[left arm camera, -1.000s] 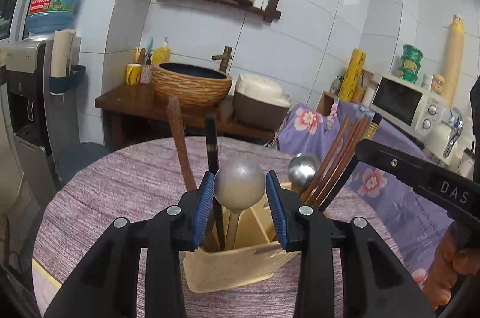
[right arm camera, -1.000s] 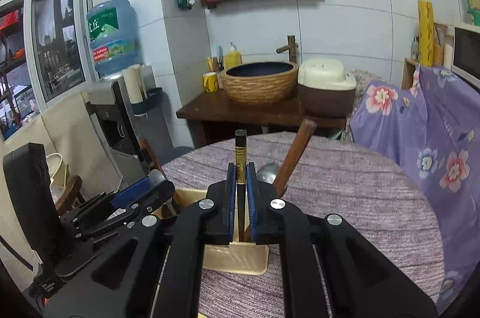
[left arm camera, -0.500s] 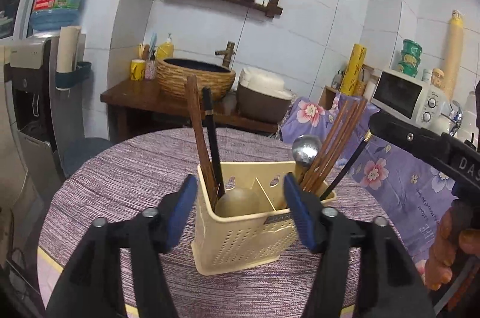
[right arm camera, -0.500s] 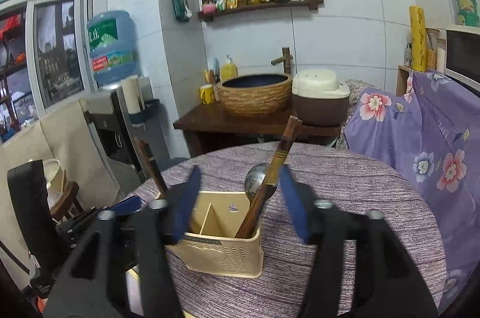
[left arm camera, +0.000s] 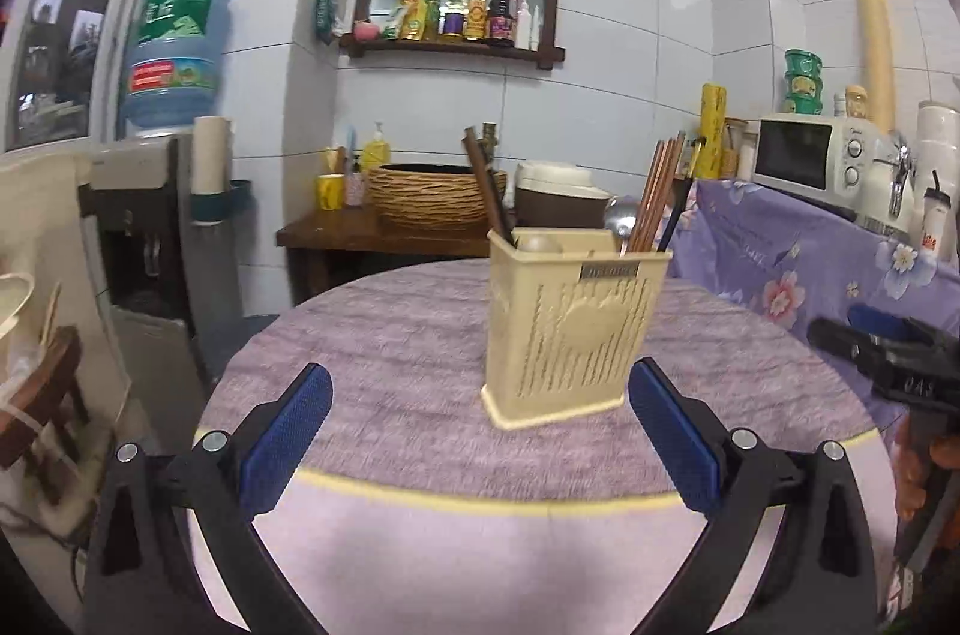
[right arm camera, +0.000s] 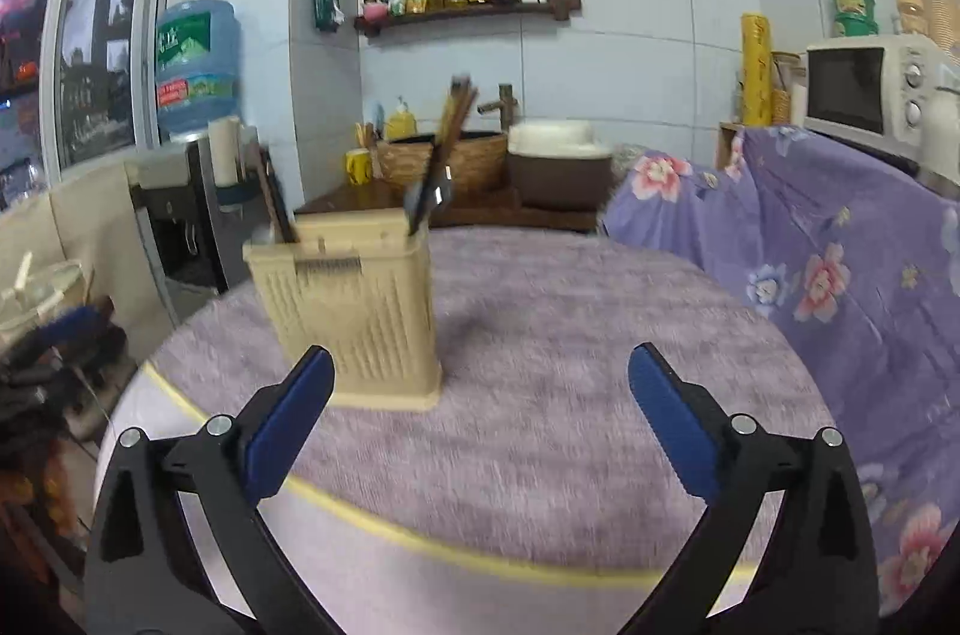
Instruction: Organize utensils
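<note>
While both grippers hang with jaws spread wide and empty, having just been opening, the caddy [left arm camera: 573, 329] stands upright on the table [left arm camera: 384, 353], ahead of the left gripper [left arm camera: 477, 416] and toward its right finger [left arm camera: 672, 437]. From the right gripper [right arm camera: 480, 404] it sits ahead past the left finger [right arm camera: 288, 413]. Chopsticks [left arm camera: 657, 194] and a spoon [left arm camera: 619, 218] stand on end in its compartments, long axes near vertical, tilting a little. Neither gripper looks clearly nearer; the right view is blurred. Nothing lies between fingers and caddy. A microwave [left arm camera: 810, 152] sits well beyond the left gripper's right finger.
</note>
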Demonstrator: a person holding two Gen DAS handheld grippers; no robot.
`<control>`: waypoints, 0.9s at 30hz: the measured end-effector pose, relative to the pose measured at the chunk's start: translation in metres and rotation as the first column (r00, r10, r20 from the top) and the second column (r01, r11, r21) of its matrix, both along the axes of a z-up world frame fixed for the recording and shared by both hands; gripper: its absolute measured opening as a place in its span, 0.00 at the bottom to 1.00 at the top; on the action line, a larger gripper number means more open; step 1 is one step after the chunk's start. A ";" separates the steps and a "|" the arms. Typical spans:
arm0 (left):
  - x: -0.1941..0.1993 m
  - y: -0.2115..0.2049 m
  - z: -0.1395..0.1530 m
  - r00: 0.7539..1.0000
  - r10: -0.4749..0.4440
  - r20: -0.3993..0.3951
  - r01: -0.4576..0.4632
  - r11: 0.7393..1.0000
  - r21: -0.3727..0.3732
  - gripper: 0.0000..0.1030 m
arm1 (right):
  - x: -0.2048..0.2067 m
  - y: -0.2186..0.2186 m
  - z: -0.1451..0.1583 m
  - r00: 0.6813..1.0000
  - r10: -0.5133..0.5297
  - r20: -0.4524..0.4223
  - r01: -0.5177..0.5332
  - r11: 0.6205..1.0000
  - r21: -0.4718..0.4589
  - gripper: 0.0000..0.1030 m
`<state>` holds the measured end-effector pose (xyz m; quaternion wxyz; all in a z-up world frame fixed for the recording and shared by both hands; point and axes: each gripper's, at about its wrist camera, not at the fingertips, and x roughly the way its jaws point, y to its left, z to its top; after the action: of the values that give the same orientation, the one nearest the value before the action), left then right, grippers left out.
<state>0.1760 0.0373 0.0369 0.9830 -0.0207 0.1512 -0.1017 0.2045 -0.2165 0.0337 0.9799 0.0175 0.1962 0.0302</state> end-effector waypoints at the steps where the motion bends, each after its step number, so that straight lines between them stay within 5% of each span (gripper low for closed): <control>1: -0.012 0.004 -0.007 1.000 0.017 0.000 -0.017 1.000 -0.011 0.95 | -0.013 0.002 -0.012 1.000 0.008 -0.011 -0.008 1.000 0.004 0.94; 7: -0.080 0.008 -0.046 0.994 0.090 -0.055 -0.093 0.993 -0.072 0.95 | -0.096 0.018 -0.066 0.999 0.038 -0.017 -0.037 0.998 0.045 0.94; 14: -0.147 0.007 -0.045 0.993 0.120 0.018 -0.119 0.991 -0.054 0.95 | -0.185 0.038 -0.066 0.988 0.077 0.131 -0.073 0.997 -0.034 0.94; 27: -0.173 -0.002 -0.041 0.994 0.084 0.073 -0.082 0.996 -0.039 0.95 | -0.205 0.043 -0.046 0.979 0.070 0.190 -0.062 0.997 -0.048 0.94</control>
<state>0.0030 0.0353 -0.0046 0.9908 -0.0408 0.1118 -0.0641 -0.0001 -0.1733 -0.0120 0.9929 -0.0125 0.1022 0.0602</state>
